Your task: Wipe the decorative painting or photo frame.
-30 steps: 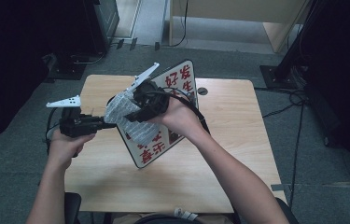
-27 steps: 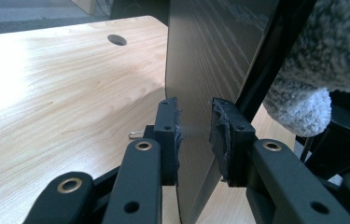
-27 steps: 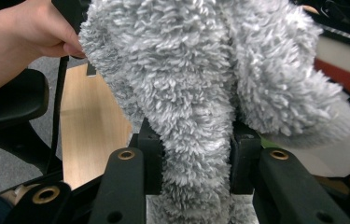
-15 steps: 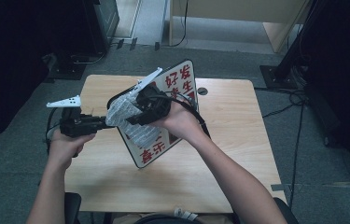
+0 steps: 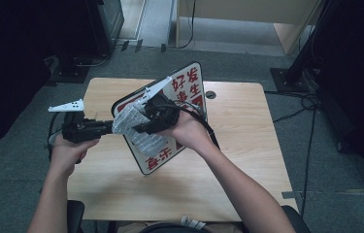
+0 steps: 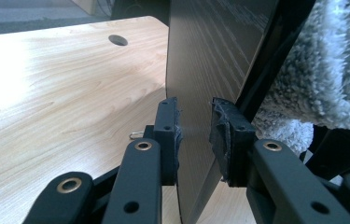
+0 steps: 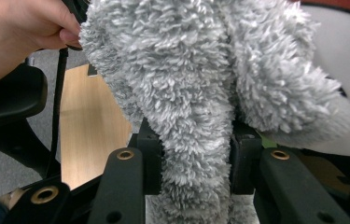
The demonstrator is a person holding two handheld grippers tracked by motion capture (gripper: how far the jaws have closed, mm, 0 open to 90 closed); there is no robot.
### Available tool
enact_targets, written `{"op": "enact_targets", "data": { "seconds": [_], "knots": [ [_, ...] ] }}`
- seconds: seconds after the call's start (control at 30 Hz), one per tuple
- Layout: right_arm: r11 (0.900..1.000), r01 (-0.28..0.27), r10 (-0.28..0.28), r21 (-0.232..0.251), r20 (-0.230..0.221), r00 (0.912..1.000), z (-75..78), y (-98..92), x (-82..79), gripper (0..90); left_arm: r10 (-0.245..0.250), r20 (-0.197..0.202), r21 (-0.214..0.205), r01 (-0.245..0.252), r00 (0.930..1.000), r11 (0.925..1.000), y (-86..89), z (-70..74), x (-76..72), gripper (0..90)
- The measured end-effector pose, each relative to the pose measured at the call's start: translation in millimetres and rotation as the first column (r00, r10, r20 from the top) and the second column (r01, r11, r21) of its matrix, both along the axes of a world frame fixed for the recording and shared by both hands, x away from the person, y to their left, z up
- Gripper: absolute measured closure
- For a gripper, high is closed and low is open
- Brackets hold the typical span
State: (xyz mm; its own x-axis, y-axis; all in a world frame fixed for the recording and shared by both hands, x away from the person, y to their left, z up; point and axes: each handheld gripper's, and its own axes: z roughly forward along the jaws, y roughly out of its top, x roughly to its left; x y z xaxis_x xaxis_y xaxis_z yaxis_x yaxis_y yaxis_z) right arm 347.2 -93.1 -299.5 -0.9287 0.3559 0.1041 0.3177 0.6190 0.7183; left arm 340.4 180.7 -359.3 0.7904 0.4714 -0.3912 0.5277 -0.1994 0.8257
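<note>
Grey fluffy cloth: a thick wad of it was pinched between the jaws of the right gripper, bunching out above them in the right gripper view; in the high view it hung pale against the face of the board, near its left edge.
Board: a white sign with red characters and a dark rim, held up off the table and tilted, its lower corner down toward the person; its back showed as dark wood grain in the left gripper view.
Left gripper: its jaws were narrowed onto the edge of the board, one pad on each face; the left pad lay on the panel, while on the right pad I thought I saw a sliver of a gap, though the angle was poor.
Left hand: wrapped around the gripper's body at the table's left edge.
Right hand: gripping its tool over the middle of the board, cable looping round the wrist.
Table: pale wood with a small round hole near the far edge, under both arms.
Floor: grey carpet all around, with cables trailing at the right.
</note>
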Motion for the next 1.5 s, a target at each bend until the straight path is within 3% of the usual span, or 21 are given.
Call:
{"op": "enact_targets", "data": {
  "seconds": [1.5],
  "knots": [
    [0.9998, 0.017, -0.017, -0.004, -0.049, 0.9986, -41.5, -9.2, -7.1, 64.8, -0.001, -0.002, 0.003, 0.001, 1.0000, 1.0000, 0.3, -0.7, 0.1, 71.5]
  ]
}}
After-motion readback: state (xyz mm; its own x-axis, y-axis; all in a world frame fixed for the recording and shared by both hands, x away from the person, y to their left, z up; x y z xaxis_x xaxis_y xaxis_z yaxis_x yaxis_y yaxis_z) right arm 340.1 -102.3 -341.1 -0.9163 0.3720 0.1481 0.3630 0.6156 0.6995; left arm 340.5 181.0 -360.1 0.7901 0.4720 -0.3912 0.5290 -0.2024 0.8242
